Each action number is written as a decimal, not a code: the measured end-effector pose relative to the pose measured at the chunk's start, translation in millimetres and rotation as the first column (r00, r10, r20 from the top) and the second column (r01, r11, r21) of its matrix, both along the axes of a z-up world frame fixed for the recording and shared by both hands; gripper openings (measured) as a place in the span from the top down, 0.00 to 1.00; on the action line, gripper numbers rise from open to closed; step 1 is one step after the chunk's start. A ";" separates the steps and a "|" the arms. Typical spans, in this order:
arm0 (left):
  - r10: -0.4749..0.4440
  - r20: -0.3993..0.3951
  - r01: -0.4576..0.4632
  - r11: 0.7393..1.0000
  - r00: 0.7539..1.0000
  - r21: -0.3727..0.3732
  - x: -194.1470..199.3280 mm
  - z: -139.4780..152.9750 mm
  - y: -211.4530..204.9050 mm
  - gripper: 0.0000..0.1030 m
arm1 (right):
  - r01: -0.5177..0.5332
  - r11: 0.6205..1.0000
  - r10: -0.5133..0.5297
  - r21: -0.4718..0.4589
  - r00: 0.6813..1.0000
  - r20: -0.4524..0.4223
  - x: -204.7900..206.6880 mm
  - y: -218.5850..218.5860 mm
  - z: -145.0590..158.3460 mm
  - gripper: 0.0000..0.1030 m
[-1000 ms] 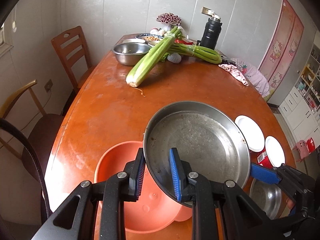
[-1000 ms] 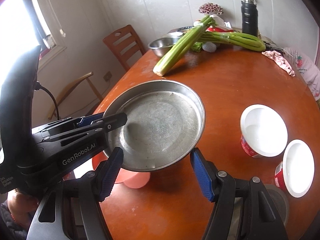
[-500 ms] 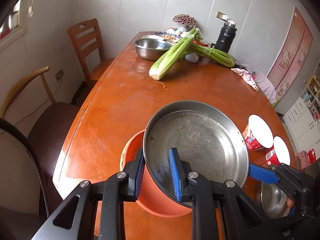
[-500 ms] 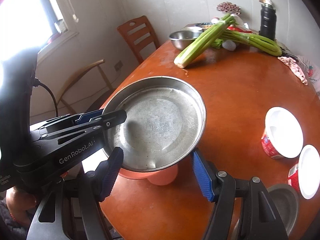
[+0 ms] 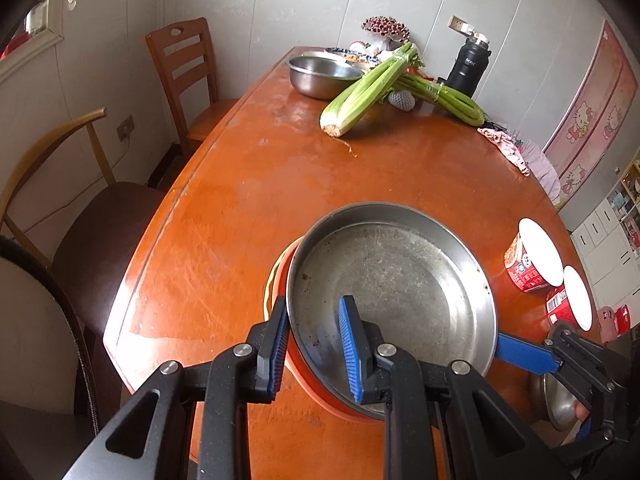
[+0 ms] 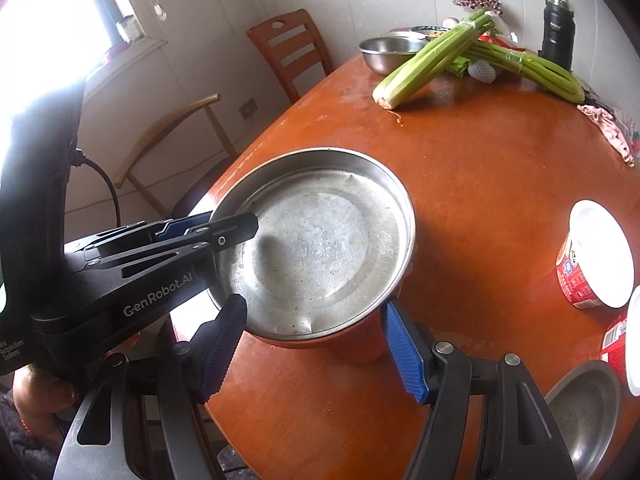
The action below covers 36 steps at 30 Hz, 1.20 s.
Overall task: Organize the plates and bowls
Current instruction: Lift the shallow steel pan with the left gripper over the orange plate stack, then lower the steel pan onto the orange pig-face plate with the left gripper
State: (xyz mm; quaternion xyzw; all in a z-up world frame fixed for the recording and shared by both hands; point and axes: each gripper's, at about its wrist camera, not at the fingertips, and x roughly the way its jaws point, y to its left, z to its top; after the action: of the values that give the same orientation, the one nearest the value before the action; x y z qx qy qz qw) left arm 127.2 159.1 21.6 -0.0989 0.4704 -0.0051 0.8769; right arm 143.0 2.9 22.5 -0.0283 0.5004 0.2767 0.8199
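Kitchen-dining rm, pale panelled walls; oval orange-brown table (image 5: 256, 184), glossy, 2 chairs at far-left side.

Item 1: steel plate (image 5: 394, 296), shallow, round, no long axis. Held tilted over orange bowl (image 5: 320, 400), near rim low, bowl almost fully covered; only a crescent of orange showing at left and front. Contact w/ bowl not confirmable; looked just above or barely seated.

Item 2: left gripper (image 5: 314, 344), pinching plate's near rim, one pad outside, one inside. Narrow set, firm on metal.

Item 3: right gripper (image 6: 314, 344), spread partway, nothing between pads; plate's front edge lay just beyond and between the tips, not touched. Sat beside plate's right edge in left view.

Item 4: small steel bowl (image 6: 580, 408), near table edge, right of right gripper, well apart from the stack.

Misc: 2 red lidded cups (image 5: 534, 260), celery bunches (image 5: 368, 88), big steel bowl (image 5: 322, 74), black flask (image 5: 468, 66), cloth (image 5: 506, 146) – far end, not in play.

Key relation: plate directly above bowl, centres nearly aligned, offset slightly right. Judged: lowering straight down + release by left. Small steel bowl nearer right gripper, likely next.
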 end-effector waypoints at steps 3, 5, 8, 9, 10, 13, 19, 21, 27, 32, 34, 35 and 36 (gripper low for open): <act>-0.003 -0.017 0.002 1.000 1.000 -0.011 2.0 -6.7 -0.3 0.76 | 0.000 1.000 0.000 -0.004 1.000 -0.007 2.1 0.8 -1.9 0.31; -0.008 -0.027 0.007 1.000 1.000 -0.021 2.8 -10.5 -1.5 0.76 | -0.001 1.000 0.001 -0.005 1.000 -0.012 3.3 1.0 -4.5 0.31; -0.022 -0.034 0.021 0.999 0.999 -0.031 3.2 -14.8 -4.4 0.76 | -0.012 1.000 0.011 -0.001 1.000 -0.024 3.1 2.7 -7.9 0.31; -0.027 -0.035 0.026 0.999 0.999 -0.036 3.6 -16.0 -5.0 0.76 | -0.021 1.000 0.021 -0.002 0.999 -0.029 2.8 4.2 -9.5 0.31; -0.032 -0.038 0.031 0.999 0.999 -0.042 4.0 -17.7 -5.1 0.76 | -0.026 1.000 0.026 -0.001 0.999 -0.033 2.4 5.0 -11.1 0.31; -0.030 -0.052 0.028 0.999 0.998 -0.036 4.5 -22.1 -4.9 0.76 | -0.042 0.999 0.042 -0.003 0.998 -0.043 2.3 7.6 -15.7 0.31; -0.008 -0.061 0.007 1.000 0.998 -0.024 1.5 -26.4 -0.9 0.76 | -0.037 0.999 0.037 -0.004 0.999 -0.020 1.7 4.1 -14.4 0.31; -0.002 -0.052 0.002 1.000 0.999 -0.006 -0.6 -22.8 -2.0 0.76 | -0.025 1.000 0.025 -0.008 0.999 -0.023 3.9 1.2 -14.8 0.31; 0.024 -0.038 -0.023 1.000 0.999 0.018 -5.0 -14.8 2.3 0.76 | 0.006 1.000 -0.006 -0.006 1.000 -0.022 7.3 -8.5 -15.0 0.31; 0.037 -0.031 -0.038 0.999 0.999 -0.022 -8.7 -12.8 11.6 0.75 | 0.022 1.000 -0.022 -0.014 1.000 -0.015 8.8 -8.9 -15.3 0.31; 0.051 -0.043 -0.053 0.998 0.998 -0.040 -9.6 -14.7 15.6 0.71 | 0.028 0.999 -0.028 -0.015 1.000 -0.011 8.8 -9.2 -15.4 0.31; 0.058 -0.047 -0.061 0.996 0.997 -0.063 -10.3 -16.2 18.5 0.63 | 0.030 0.999 -0.030 -0.014 1.000 -0.009 9.2 -10.0 -15.1 0.31; 0.062 -0.049 -0.065 0.995 0.997 -0.076 -10.5 -17.3 19.7 0.58 | 0.031 0.999 -0.031 -0.011 0.999 -0.006 8.8 -10.3 -14.3 0.31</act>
State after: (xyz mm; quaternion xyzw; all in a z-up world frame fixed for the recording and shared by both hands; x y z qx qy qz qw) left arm 116.6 178.7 4.3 -0.1478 0.4867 0.0068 0.8610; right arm 151.8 -7.4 8.2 -0.0243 0.5047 0.2611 0.8225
